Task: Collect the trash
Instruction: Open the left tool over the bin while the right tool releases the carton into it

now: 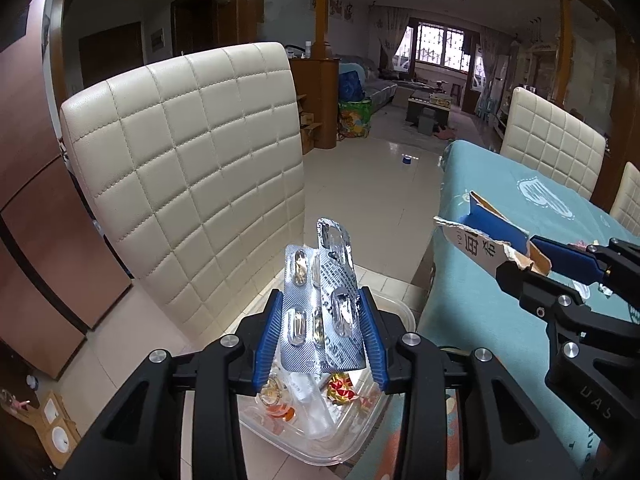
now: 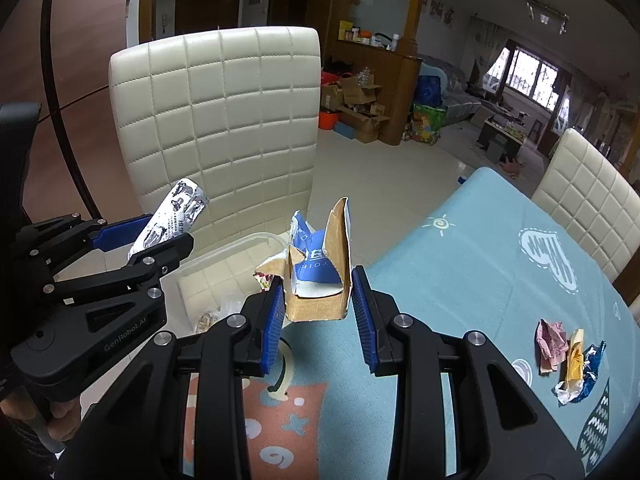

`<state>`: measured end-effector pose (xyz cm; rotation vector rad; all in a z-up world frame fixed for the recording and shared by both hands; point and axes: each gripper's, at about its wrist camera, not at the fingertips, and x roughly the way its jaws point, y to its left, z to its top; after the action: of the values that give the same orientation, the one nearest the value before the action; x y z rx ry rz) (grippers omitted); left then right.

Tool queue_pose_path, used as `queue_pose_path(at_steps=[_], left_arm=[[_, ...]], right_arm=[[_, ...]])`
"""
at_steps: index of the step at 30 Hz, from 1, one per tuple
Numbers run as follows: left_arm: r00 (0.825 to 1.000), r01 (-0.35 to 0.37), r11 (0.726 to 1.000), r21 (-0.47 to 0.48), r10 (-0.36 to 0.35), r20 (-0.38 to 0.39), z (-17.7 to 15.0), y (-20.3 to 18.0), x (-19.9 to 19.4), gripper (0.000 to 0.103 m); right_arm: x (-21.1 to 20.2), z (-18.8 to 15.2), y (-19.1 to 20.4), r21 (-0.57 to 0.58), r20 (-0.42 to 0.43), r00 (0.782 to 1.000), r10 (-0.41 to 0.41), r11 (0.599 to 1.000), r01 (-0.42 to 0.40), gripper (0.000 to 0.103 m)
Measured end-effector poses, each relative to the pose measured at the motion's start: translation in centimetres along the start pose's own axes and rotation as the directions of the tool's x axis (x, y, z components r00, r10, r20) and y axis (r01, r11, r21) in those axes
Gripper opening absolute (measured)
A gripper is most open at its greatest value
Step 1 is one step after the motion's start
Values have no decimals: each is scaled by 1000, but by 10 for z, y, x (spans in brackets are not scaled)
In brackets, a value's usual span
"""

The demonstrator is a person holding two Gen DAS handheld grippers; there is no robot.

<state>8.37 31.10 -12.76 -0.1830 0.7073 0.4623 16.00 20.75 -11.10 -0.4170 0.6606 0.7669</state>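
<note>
My left gripper [image 1: 322, 304] is shut on silver pill blister packs [image 1: 320, 304], held upright above a clear plastic bin [image 1: 394, 308] that holds wrappers and other trash. The blister packs also show in the right wrist view [image 2: 172, 216], in the left gripper [image 2: 152, 240]. My right gripper [image 2: 316, 284] is shut on a torn blue and brown cardboard box [image 2: 320, 268], held over the table's left edge beside the bin [image 2: 224, 256]. The box also shows in the left wrist view [image 1: 488, 236], in the right gripper [image 1: 532, 264].
A table with a teal patterned cloth [image 2: 460, 264] carries crumpled pink, yellow and blue wrappers [image 2: 568, 356] at the right. A cream quilted chair [image 2: 224, 120] stands behind the bin. Another cream chair [image 2: 592, 204] stands at the table's far side.
</note>
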Motion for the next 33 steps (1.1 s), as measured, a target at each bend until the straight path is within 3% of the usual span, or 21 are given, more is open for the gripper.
queue_pose_path(at_steps=[2,3,4,14,33], left_arm=[[1000,-7,1000,-9,7,3,1,2,0,58],[1000,-2,1000,-23,3,9,1,4,-1,76],[1000,4,999,-36,-3,15,0,7,-1,82],[1000,-7,997,-74,7,9,-3,21,-3,82],[994,-103,992,-67,105,26,-9,34,-16,82]], right_arm=[[2,-1,0,0,-3,1000,0,1000,0,34],[2,-1,-1,3,-6,1000,2,1000,-2,34],[3,-1,-2,6,-8,1000,3,1000,-3,34],[6,-1,4,-5,-16,1000,16,1000,-16,34],[4,8,16,-27,-6,998,63,998,-63,36]])
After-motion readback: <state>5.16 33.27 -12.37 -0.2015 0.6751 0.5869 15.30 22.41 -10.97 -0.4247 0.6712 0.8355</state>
